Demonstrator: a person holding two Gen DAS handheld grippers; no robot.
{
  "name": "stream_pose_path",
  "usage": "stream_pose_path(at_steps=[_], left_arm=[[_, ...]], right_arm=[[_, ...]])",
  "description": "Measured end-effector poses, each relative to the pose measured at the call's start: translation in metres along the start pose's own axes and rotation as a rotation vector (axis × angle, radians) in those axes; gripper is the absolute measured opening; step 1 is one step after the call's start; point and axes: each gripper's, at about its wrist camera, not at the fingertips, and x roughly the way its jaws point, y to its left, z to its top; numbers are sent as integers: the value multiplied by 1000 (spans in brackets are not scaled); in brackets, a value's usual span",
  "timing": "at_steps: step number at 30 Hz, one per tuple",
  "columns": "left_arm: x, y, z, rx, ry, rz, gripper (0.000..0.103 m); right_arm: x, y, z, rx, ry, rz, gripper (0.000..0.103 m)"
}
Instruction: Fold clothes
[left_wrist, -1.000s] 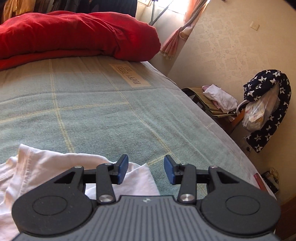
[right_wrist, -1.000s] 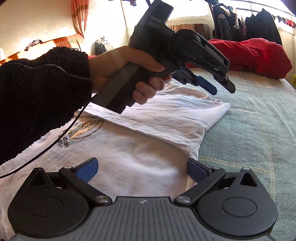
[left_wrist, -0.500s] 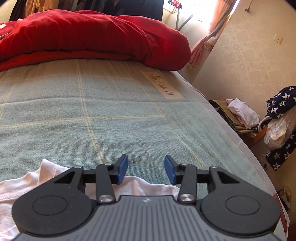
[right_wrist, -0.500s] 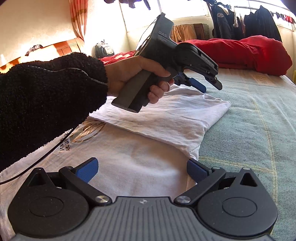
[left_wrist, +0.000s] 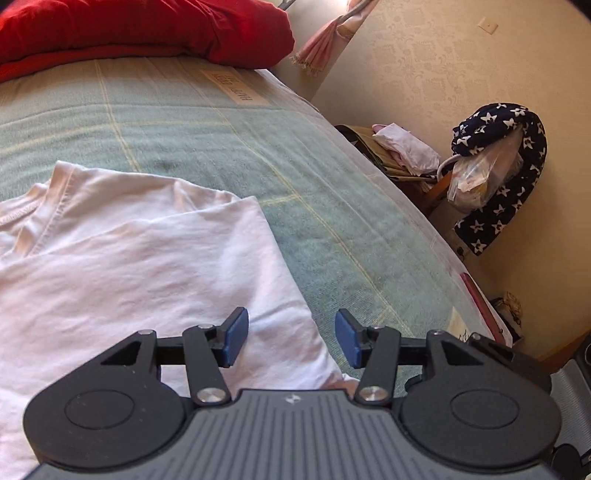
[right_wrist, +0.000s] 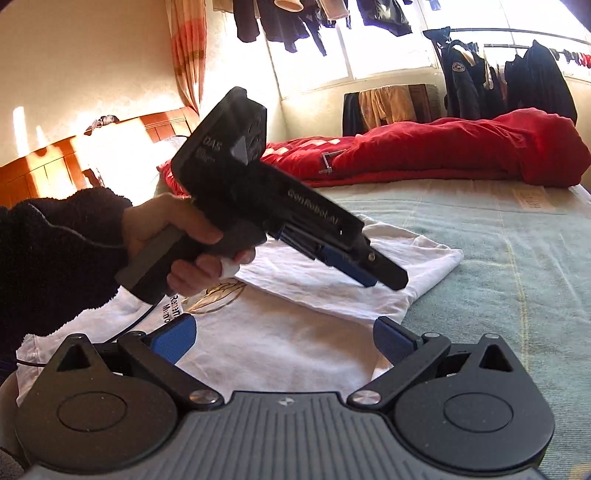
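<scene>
One white shirt (left_wrist: 140, 258) lies on our bed (left_wrist: 221, 147).
Our left gripper (left_wrist: 291, 341) is opening above its soft, creased cotton, pinching nothing; our right gripper (right_wrist: 284, 341) gapes empty.

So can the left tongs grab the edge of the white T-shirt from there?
Probably yes. The left tongs are opening with nothing between them, just above the white T-shirt, whose folded edge lies right below on the green bedspread, uncovered.

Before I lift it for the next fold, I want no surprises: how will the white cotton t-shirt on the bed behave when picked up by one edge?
The white cotton t-shirt is probably floppy: its folded side already sags and wrinkles. It looks thin, so likely light. Lifted by one edge, the fold may well fall open.
</scene>
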Motion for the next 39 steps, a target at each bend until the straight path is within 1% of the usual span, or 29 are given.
stream_pose_path(at_steps=[3, 4, 6, 9, 12, 15, 17, 19, 21, 25, 26, 28, 30, 33, 34, 36, 39], left_arm=[[15, -1, -2, -74, -1, -74, 55], [19, -3, -1, -89, 2, -83, 55], [20, -9, 2, -80, -4, -74, 55], [4, -16, 2, -65, -30, -83, 56], [-20, -19, -5, -44, -69, -42, 57], [-26, -16, -16, -73, -43, -26, 57], [-16, -13, -23, -102, -4, -47, 57], [-1, -12, -25, -113, 8, -65, 57], [6, -14, -23, -115, -7, -81, 58], [-5, -20, -13, -122, -77, -130, 59], [-11, -21, -11, -113, -93, -130, 59], [-27, -22, -11, -89, -112, -112, 59], [-40, -19, -14, -87, -122, -97, 59], [-56, -13, -24, -81, -144, -72, 59], [-60, -10, -27, -77, -149, -64, 60], [-66, -5, -32, -77, -151, -55, 60], [-71, 4, -38, -78, -147, -50, 61]], right_arm=[[-5, -6, -1, 12, 4, -40, 103], [-7, -8, -1, 16, 5, -51, 103], [-10, -11, -1, 28, 1, -67, 103], [-14, -16, 0, 47, -16, -68, 103], [-15, -18, 0, 49, -22, -61, 103], [-13, -17, -1, 41, -14, -57, 103], [-13, -16, -2, 38, -11, -62, 103], [-14, -14, -3, 33, -7, -73, 103], [-12, -15, -1, 31, -7, -113, 103], [-3, -16, 3, 16, -2, -215, 102], [1, -16, 4, 9, 1, -245, 101], [9, -15, 7, -5, 8, -304, 101], [25, -8, 6, -79, 56, -391, 101], [54, 4, -1, -222, 146, -563, 101], [62, 6, -2, -252, 168, -609, 101], [72, 6, -2, -281, 169, -666, 101], [81, 5, 0, -291, 163, -742, 101]])
